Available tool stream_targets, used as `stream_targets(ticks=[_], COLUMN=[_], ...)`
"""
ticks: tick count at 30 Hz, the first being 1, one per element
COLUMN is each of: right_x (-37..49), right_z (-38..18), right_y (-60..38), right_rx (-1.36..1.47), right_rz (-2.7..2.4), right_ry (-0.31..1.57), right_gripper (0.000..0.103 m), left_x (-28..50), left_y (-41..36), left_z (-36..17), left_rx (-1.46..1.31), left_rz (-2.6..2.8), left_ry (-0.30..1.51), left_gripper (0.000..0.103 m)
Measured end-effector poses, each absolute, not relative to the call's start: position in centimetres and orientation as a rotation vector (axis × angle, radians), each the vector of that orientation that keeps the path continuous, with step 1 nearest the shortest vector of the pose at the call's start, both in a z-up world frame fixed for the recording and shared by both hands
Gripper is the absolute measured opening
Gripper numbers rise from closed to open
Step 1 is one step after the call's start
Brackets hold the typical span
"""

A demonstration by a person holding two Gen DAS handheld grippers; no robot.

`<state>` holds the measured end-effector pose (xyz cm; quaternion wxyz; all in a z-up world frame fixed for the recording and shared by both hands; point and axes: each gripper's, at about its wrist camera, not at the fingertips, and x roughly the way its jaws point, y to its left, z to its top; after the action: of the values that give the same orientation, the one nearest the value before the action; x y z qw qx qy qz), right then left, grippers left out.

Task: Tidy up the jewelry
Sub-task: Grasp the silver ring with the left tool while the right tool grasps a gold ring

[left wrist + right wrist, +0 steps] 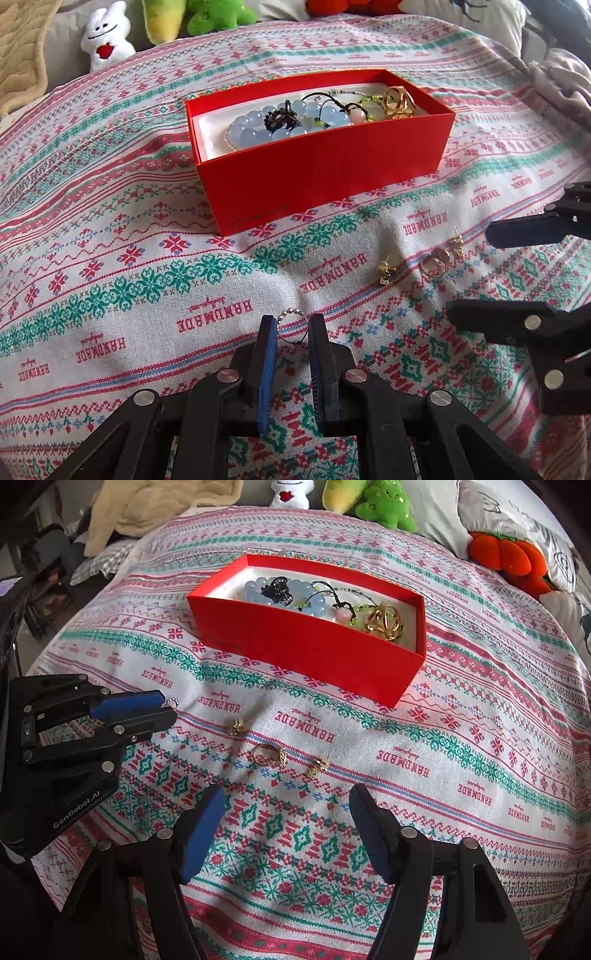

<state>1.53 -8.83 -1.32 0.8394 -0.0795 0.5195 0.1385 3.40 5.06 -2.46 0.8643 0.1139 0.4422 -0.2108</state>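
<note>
A thin ring with small silver beads (pixel 291 325) is pinched between the blue pads of my left gripper (pixel 294 322), low over the patterned cloth. In the right wrist view the left gripper (pixel 169 706) sits at the left with the beaded ring (pixel 173 701) poking out at its tips. My right gripper (pixel 287 794) stands open over the cloth, nothing between its fingers. Just beyond it lie a gold ring (pixel 267 755) and two gold earrings (pixel 236 726) (pixel 317 766). The open red box (pixel 321 166) further back holds a blue bead bracelet (pixel 255 123), a black clip and gold pieces.
Plush toys line the far edge: a white one (pixel 105 35), a green one (pixel 388 506) and an orange one (pixel 513 561). A beige blanket (pixel 155 506) lies at the back left and pillows (pixel 517 520) at the back right. The right gripper (pixel 471 273) hangs beside the loose gold ring (pixel 436 262).
</note>
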Motion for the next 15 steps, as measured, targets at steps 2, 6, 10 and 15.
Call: stream_targets(ticks=[2, 6, 10, 15], right_x=[2.1, 3.1, 3.6, 3.9], right_z=[-1.4, -2.0, -2.4, -2.4], right_y=[-8.3, -7.6, -7.2, -6.8], right_rx=[-0.160, -0.143, -0.151, -0.160], right_rz=[0.308, 0.327, 0.326, 0.332], right_ry=[1.100, 1.123, 1.127, 1.127], right_gripper=[0.051, 0.041, 0.034, 0.024], left_x=[3.2, 3.2, 3.2, 3.3], left_y=[5.4, 5.6, 5.8, 5.9], left_z=[-2.5, -2.5, -2.7, -2.7], left_rx=[0.232, 0.231, 0.227, 0.223], left_rz=[-0.442, -0.442, -0.438, -0.430], left_ry=[0.929, 0.930, 0.936, 0.944], left_gripper=[0.012, 0.012, 0.012, 0.012])
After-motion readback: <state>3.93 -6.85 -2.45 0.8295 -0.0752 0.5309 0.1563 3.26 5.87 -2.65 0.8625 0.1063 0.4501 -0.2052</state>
